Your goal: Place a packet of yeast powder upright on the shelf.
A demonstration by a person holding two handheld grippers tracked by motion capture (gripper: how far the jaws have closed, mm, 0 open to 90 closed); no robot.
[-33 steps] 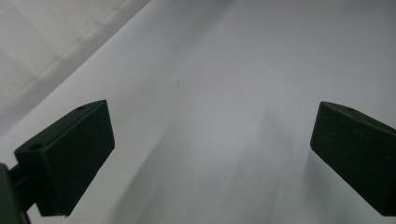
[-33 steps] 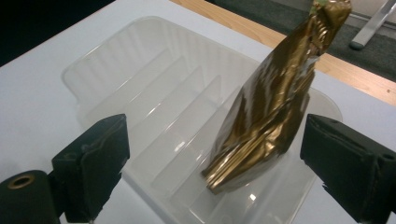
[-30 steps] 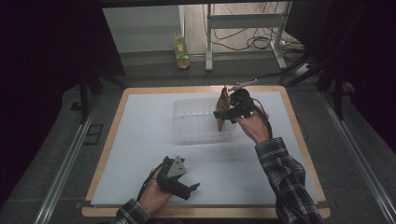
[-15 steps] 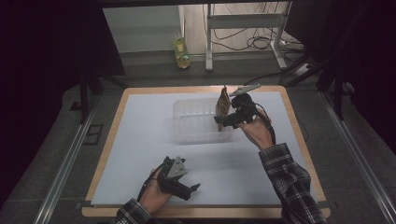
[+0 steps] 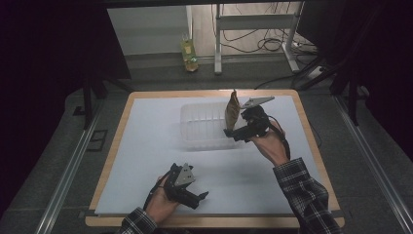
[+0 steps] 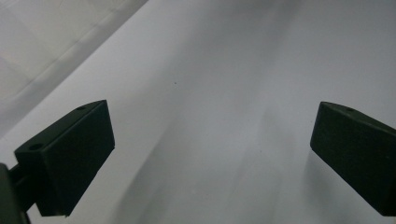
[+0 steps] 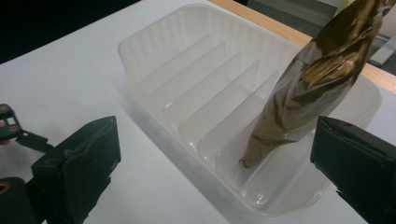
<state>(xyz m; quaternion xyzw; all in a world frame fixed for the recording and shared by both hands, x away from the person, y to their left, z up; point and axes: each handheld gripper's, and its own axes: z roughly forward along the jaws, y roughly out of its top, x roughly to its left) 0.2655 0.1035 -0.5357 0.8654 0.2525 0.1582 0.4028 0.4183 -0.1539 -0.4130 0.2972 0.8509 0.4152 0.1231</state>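
Item: brown-gold crinkled foil packet [image 7: 313, 88], standing tilted in an end slot of the clear ribbed plastic tray [image 7: 187, 60] on my white-topped table [image 5: 146, 146]. My right hand-held gripper [image 5: 233, 131] has just been opening; its jaws stand wide, the packet free between them. My left hand-held gripper [image 5: 197, 197] rests open on the table's near edge, nothing between its jaws.

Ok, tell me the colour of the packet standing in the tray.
Shiny golden brown; the packet shows best in the right gripper view.

High view looks down; both gripper views hover close over the white table [image 5: 146, 146].
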